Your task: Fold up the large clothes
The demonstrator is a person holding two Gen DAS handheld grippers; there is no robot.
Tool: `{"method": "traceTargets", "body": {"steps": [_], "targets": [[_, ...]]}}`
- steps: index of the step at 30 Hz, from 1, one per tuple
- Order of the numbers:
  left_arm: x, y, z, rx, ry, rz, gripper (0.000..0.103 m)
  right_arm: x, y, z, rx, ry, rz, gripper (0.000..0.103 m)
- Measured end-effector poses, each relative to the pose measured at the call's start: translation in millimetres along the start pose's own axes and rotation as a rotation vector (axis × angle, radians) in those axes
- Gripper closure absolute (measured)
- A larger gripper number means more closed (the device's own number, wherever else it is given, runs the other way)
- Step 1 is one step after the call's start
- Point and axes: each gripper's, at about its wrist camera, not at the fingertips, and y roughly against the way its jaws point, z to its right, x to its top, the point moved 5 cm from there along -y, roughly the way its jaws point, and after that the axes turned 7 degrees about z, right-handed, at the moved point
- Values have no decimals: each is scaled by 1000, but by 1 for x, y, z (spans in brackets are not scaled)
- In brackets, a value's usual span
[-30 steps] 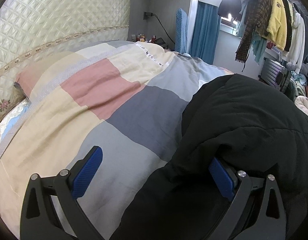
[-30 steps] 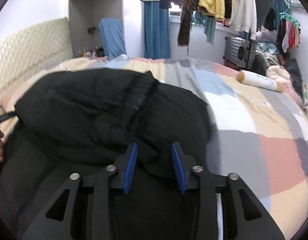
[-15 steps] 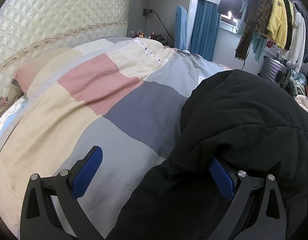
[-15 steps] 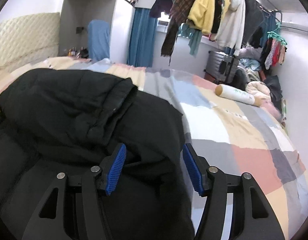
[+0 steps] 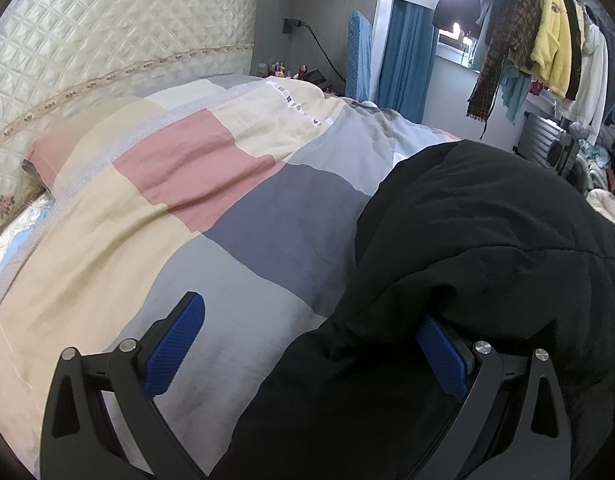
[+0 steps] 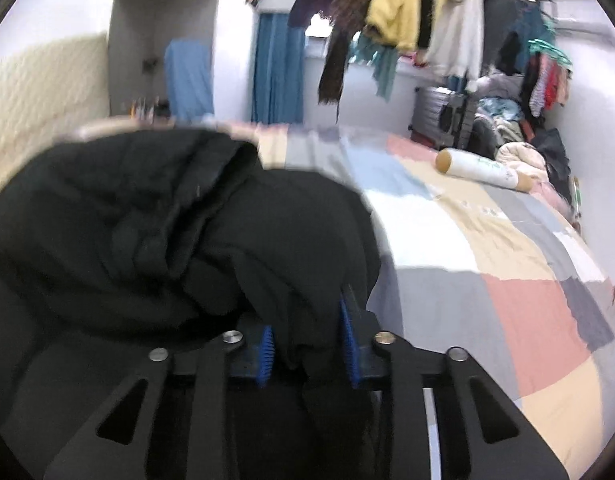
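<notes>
Patchwork bed (image 5: 243,240) fills the room under your claws. Your right claw (image 6: 307,346) has just been closing and now pinches the black coat (image 6: 155,240). Your left claw (image 5: 307,340) gapes wide, coat bunched at its right finger. Folding is barely begun.

A patchwork quilt (image 5: 211,216) covers the bed, quilted headboard (image 5: 107,44) at ten o'clock, hanging clothes (image 5: 547,52) at two, blue curtain (image 5: 407,60) at twelve.

Matt black padded cloth jacket (image 5: 487,248), soft patchwork cotton quilt (image 5: 187,208) — glossy quilted headboard (image 5: 107,40), ribbed blue pads (image 5: 173,350).
</notes>
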Motion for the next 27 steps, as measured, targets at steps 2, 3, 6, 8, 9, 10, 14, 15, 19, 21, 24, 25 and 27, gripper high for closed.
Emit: {"method": "traceTargets", "body": {"steps": [2,3,6,8,9,10,14,15,19,21,24,25,27], "targets": [[-2,-5,-4,-5,21,-15,2,2,-3,12,-10,-60,8,81],[-2,-6,-4,-4,20,-17,2,1,-7,16,-13,-80,1,82],[-4,-6,0,9,-7,-9,2,-8,-20,27,-36,-109,-37,83],[-3,-2,3,16,-27,7,2,-15,-30,33,-40,-118,-64,83],[-3,0,7,21,-43,12,2,-17,-31,33,-41,-123,-77,83],[-2,2,8,21,-49,13,2,-17,-31,31,-43,-120,-84,83],[3,18,13,1,-56,27,2,-5,-12,22,-27,-127,-89,82],[4,22,13,-8,-53,26,2,-4,-5,21,-32,-132,-99,82],[16,53,17,-47,-52,46,2,2,31,13,-61,-151,-113,82],[23,72,21,-72,-58,64,2,10,58,5,-26,-183,-73,82],[35,107,24,-92,-61,112,2,24,95,-9,11,-158,-33,82],[40,121,25,-106,-59,126,2,29,106,-13,22,-157,-17,82],[48,146,24,-134,-48,142,2,41,131,-18,41,-159,15,82]]}}
